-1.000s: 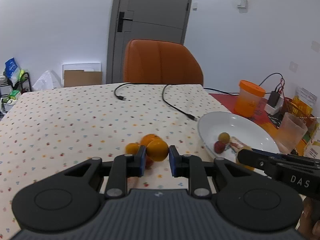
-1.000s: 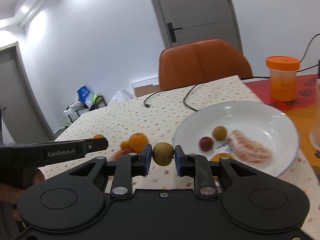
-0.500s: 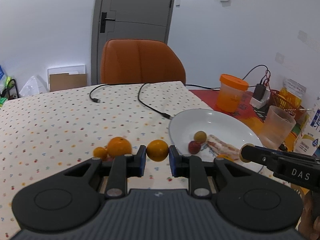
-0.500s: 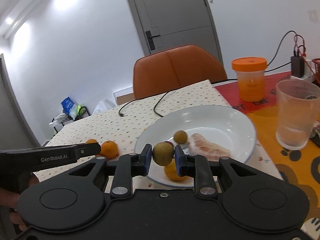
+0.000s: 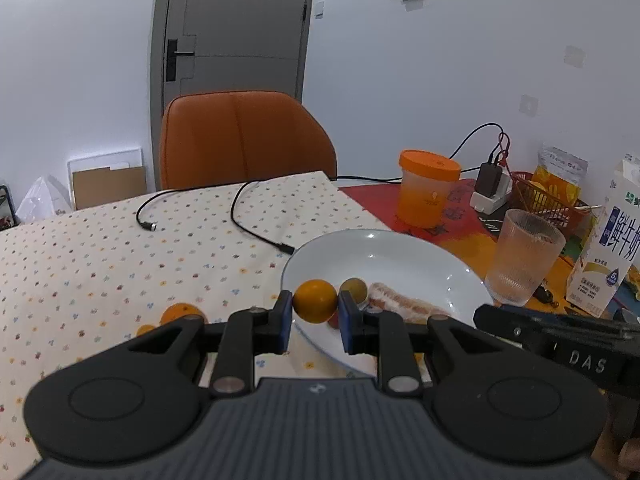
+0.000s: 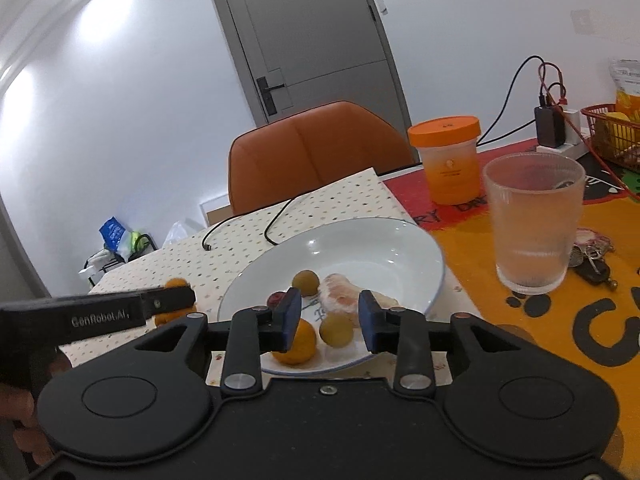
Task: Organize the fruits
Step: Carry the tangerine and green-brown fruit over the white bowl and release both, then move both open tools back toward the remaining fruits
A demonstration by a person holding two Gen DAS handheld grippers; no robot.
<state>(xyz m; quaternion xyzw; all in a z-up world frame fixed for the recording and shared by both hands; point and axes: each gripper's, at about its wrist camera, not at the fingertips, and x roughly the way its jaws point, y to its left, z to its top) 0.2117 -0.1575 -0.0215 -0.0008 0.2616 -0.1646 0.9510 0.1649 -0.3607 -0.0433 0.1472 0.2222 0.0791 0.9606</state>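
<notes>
Left wrist view: the left gripper (image 5: 315,316) was clenched on a small round orange citrus fruit (image 5: 315,301), both blue pads pressed against its sides. The fruit hung over the near-left rim of the wide white ceramic plate (image 5: 404,256), presumably so it could be let go onto the plate with the rest. On the plate, past the held fruit, lay a small brownish-green round fruit (image 5: 354,288) and a pale pink peeled pomelo segment (image 5: 404,304). Left of the plate, on the cream dotted tablecloth (image 5: 120,248), another orange mandarin (image 5: 182,313) waited, not yet gathered. Far right stood a ribbed clear drinking glass (image 5: 524,262) and an orange-lidded plastic tub (image 5: 428,188), both clear of the plate. The black bar of the right gripper (image 5: 560,340) crossed the near right.

Right wrist view: the right gripper (image 6: 330,326) had its jaws opening above the near part of the plate (image 6: 400,240). A brownish-green round fruit (image 6: 336,330) sat between the pads, touching neither, released so it would rest among the others; whether it had fully settled on the plate was hard to tell from this angle. Beside it on the left lay an orange mandarin (image 6: 298,344), with a small dark red fruit (image 6: 275,299), another brownish-green fruit (image 6: 306,283) and the pomelo segment (image 6: 340,298) farther in. The left gripper's bar (image 6: 104,314) reached in from the left.
</notes>
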